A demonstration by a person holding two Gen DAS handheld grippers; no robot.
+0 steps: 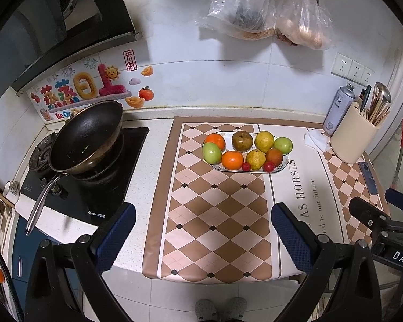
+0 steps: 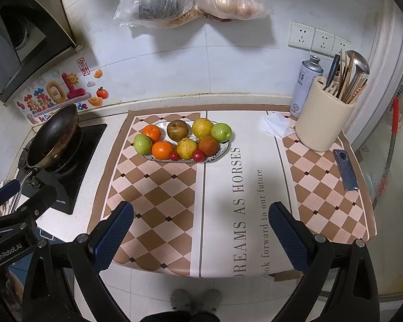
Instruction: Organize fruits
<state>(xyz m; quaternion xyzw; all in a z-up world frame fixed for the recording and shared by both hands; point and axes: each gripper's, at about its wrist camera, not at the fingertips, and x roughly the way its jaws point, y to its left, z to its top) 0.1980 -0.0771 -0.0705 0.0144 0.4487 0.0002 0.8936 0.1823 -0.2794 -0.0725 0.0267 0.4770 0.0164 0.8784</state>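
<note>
I am holding both claws back over the near edge of the counter, the left claw and the right claw each spread wide and gripping nothing, while the fruit is sitting piled on the plate toward the back of the mat, well apart from either claw. What is worrying me is how crowded that plate is looking: two oranges, two green fruits, yellow ones, a brown one and a reddish one are leaning against each other, so I am judging that lifting one out could be letting its neighbours shift. The two little red fruits are perching right at the front rim, and I am expecting them to roll off onto the mat, perhaps toward the counter edge and the floor, if a finger is nudging the plate or the fruit behind them. They are also looking small for such wide pads, so a pinch may be squirting them out. The right green fruit is overhanging the rim and could be tipping out sideways. Reaching from the left, I am risking a brush against the pan and its handle, which is sticking out toward me; on the right the phone is lying near the edge.
</note>
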